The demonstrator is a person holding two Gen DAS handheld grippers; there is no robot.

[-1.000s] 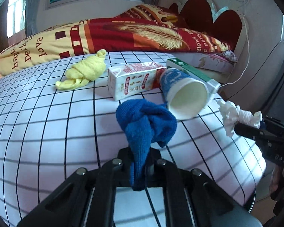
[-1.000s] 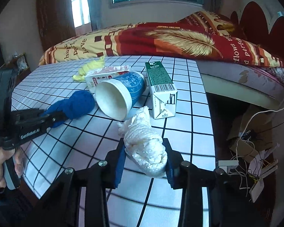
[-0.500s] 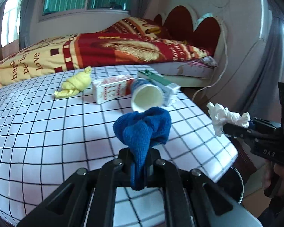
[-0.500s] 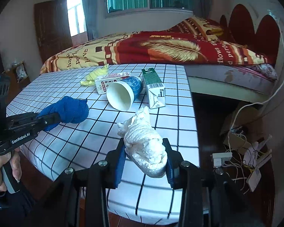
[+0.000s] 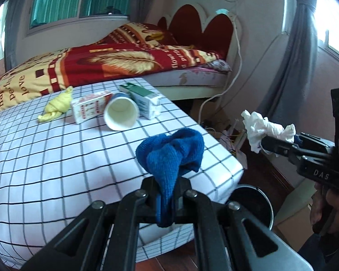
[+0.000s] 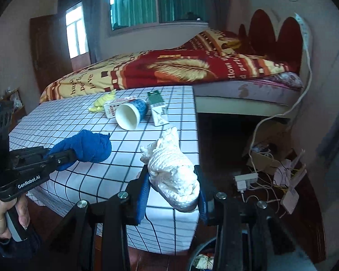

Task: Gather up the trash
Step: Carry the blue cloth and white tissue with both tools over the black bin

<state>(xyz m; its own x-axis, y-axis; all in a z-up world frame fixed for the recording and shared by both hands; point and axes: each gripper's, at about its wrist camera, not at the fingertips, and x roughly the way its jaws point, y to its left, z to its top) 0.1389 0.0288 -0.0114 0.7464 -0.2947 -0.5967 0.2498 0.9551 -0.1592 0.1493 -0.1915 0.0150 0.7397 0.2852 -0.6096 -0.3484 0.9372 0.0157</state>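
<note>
Left claw is closed narrow on a blue cloth, which stands up between its fingers as a knotted lump. Beyond the claw lies the checked table. Far ahead on it, a paper cup lies on its side with the mouth toward the claw, between a red carton to the left and a green carton to the right. A yellow cloth lies further left. Below and to the right of the claw, just past the table corner, a dark bin stands on the floor. Higher on the right, the right claw holds a white wad in the air.

Right claw is closed on the white wad, its blue pads pressing both sides. The wad hangs over the table corner. To the left, the left claw holds the blue cloth above the table. Ahead lie the cup, both cartons and the yellow cloth. Directly below the claw, the bin rim shows, with some crumpled waste inside.
</note>
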